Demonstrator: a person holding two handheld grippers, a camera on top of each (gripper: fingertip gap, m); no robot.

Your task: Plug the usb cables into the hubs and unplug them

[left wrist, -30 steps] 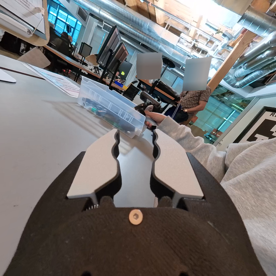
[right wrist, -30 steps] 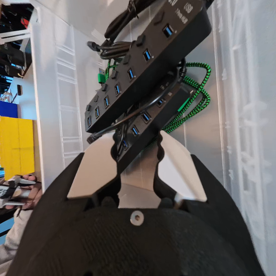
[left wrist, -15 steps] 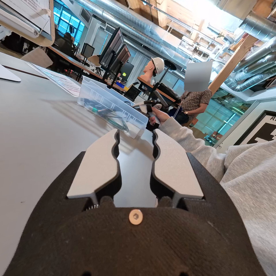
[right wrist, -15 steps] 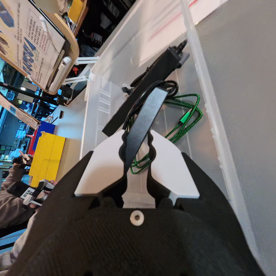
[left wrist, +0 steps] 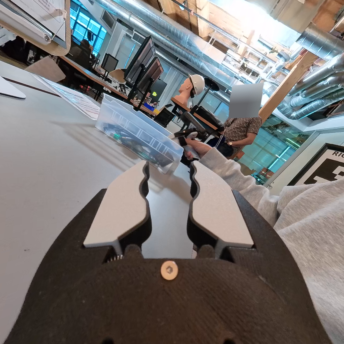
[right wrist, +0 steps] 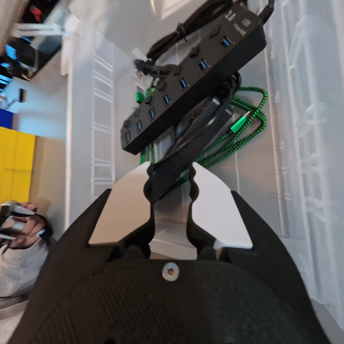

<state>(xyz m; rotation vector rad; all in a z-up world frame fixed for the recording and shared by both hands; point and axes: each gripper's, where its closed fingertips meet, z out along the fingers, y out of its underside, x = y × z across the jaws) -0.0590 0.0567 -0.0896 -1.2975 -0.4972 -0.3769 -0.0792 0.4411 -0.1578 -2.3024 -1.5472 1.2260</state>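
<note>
USB hubs and cables sit inside a clear plastic bin (left wrist: 141, 130) out on the grey tabletop (left wrist: 46, 158); in my left wrist view I can only make out a dark tangle through its wall. My left tongs (left wrist: 168, 167) hover low over the tabletop, short of the bin, with the fingers apart and nothing between them. Past the bin's near corner, my right hand (left wrist: 195, 149) in a grey sleeve (left wrist: 242, 186) grips the handle of the other tool. Behind it stand monitors (left wrist: 145, 61), a mannequin head with a white hard hat (left wrist: 193, 85), and a person (left wrist: 240, 130) by a desk.

In my right wrist view I look down into the bin (right wrist: 307, 130). A long black hub (right wrist: 195, 81) with a row of blue ports lies diagonally across the top of the pile. Under it is a second black hub (right wrist: 171, 173), its near end lying between the fingers of my right tongs (right wrist: 170, 167). The left finger touches it, while the right finger shows a gap, so the tongs are apart and not clamped. A green braided cable (right wrist: 247, 115) loops beneath both hubs, with 1 green plug lying free beside them. A bundled black cable (right wrist: 167, 42) lies at the far end. This view is blurred, and at its left edge is a hand (right wrist: 24, 227) holding a tool.
</note>
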